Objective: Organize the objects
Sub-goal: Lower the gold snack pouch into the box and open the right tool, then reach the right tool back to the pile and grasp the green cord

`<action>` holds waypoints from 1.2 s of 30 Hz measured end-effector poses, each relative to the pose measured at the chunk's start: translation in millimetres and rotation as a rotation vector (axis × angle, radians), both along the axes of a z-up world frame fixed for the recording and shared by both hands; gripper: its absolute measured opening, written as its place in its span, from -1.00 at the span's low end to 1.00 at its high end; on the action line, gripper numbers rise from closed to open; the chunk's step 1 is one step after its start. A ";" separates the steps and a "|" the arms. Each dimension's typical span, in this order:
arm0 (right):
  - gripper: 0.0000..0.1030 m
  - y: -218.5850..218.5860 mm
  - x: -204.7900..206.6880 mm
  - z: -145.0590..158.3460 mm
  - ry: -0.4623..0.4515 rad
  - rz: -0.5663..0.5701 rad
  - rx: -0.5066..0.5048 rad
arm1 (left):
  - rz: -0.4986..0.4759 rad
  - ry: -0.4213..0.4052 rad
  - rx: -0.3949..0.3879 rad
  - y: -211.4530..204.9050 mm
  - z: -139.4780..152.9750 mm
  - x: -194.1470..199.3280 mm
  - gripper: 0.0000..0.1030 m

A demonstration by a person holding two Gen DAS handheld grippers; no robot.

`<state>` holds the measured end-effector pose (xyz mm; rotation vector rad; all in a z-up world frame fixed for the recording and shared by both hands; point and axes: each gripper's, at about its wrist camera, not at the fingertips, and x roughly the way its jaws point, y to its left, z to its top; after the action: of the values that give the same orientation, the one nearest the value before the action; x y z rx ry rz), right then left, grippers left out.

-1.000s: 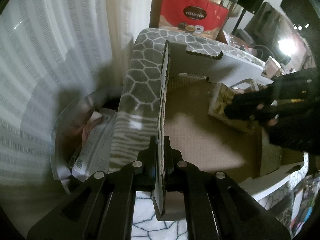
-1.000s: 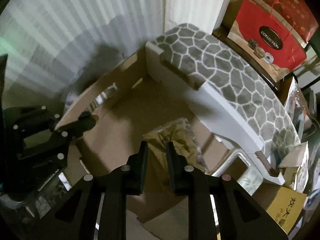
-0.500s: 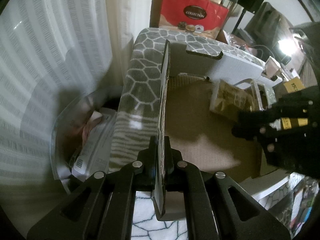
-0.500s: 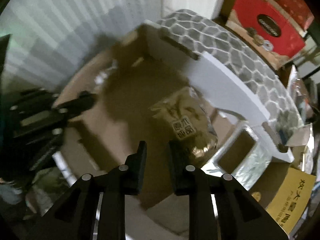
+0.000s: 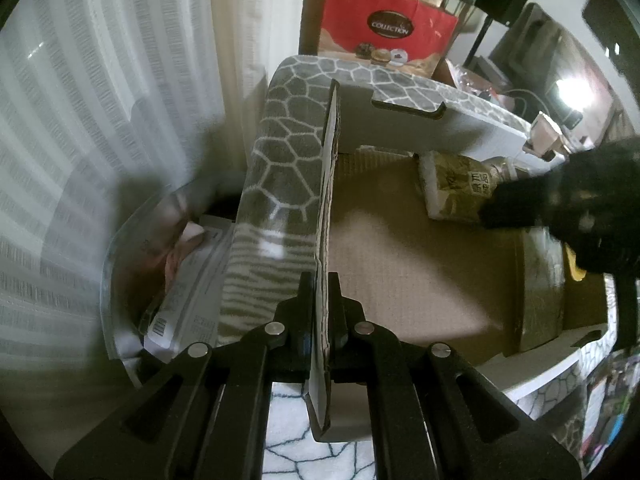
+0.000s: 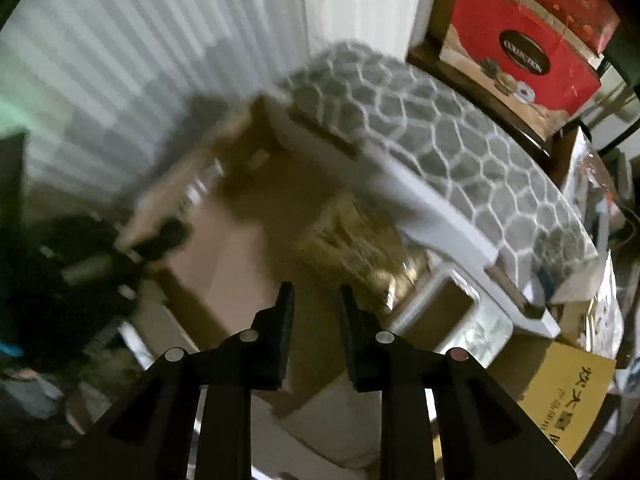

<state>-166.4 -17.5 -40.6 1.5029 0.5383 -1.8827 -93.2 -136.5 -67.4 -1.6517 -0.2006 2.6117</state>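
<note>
A cardboard storage box with a grey honeycomb pattern outside stands open; its brown floor shows. My left gripper is shut on the box's left wall, one finger on each side. A golden-brown packet with Chinese print lies inside against the far right wall. It also shows blurred in the right wrist view. My right gripper is open and empty above the box's near side. It shows in the left wrist view as a dark blurred shape at the right.
A red gift bag stands behind the box. A clear bin with papers sits to the box's left against the white curtain. A yellow carton and a clear plastic container lie at the right.
The right gripper let go of the packet inside the box and drew back toward the near right. The left gripper has kept its hold on the wall.
</note>
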 end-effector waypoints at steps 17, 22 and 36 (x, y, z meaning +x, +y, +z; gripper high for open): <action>-0.72 -36.3 -24.3 -33.6 0.024 -0.085 0.016 | 0.009 0.001 0.003 -3.4 -1.8 1.7 -0.91; -0.73 -20.5 -25.3 -35.1 0.058 -0.093 0.085 | 0.008 0.002 -0.011 -0.7 -0.7 3.2 -0.91; -0.64 3.8 -14.7 -30.3 0.102 -0.053 0.203 | 0.013 -0.007 -0.019 3.3 0.1 -1.0 -0.92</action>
<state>-181.1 -13.7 -70.9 1.5684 0.7634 -2.0029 -94.1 -133.2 -67.2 -1.6715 -0.1887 2.6257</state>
